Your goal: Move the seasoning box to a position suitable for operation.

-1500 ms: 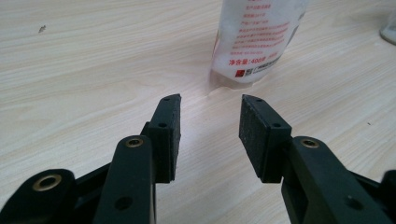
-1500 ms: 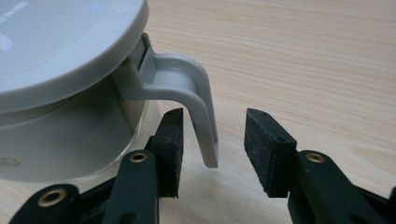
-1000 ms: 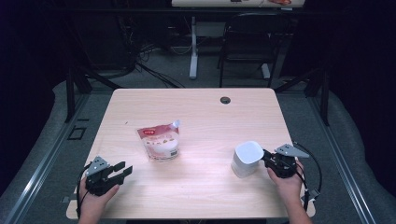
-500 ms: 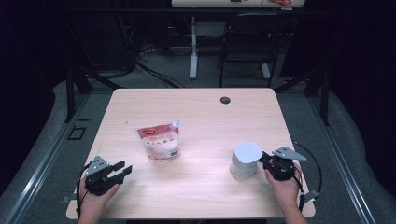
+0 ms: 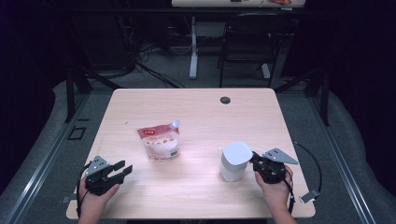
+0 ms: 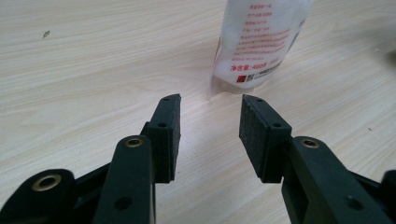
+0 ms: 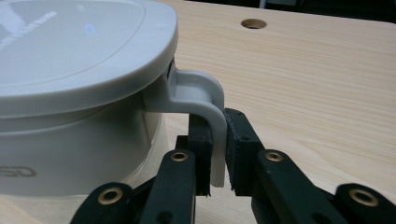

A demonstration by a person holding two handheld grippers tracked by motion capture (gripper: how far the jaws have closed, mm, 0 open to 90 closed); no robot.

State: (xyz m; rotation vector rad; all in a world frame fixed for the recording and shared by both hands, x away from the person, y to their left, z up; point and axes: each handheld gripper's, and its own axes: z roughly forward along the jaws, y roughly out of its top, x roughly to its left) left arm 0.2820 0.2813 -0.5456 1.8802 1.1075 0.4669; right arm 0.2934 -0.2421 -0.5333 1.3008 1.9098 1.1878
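Right gripper [image 7: 215, 154] clamps the white container's [image 5: 235, 161] thin handle [image 7: 205, 100], upright near the surface's [image 5: 196, 112] right front. Lift unevenly and it could tip (lid [image 7: 79, 44] heavy). Left gripper [image 6: 208, 133] gapes empty, short of the pouch [image 6: 261, 39].

— Where's our left gripper [image 5: 122, 170]?
— Low at the near left corner, held in our left hand [image 5: 95, 196], jaws spread wide with nothing between the pads [image 6: 254, 133].
— And the right gripper [image 7: 215, 149]?
— At the near right, in our right hand [image 5: 275, 189], pointing left, jaws clamped together on a thin handle [image 7: 208, 100].
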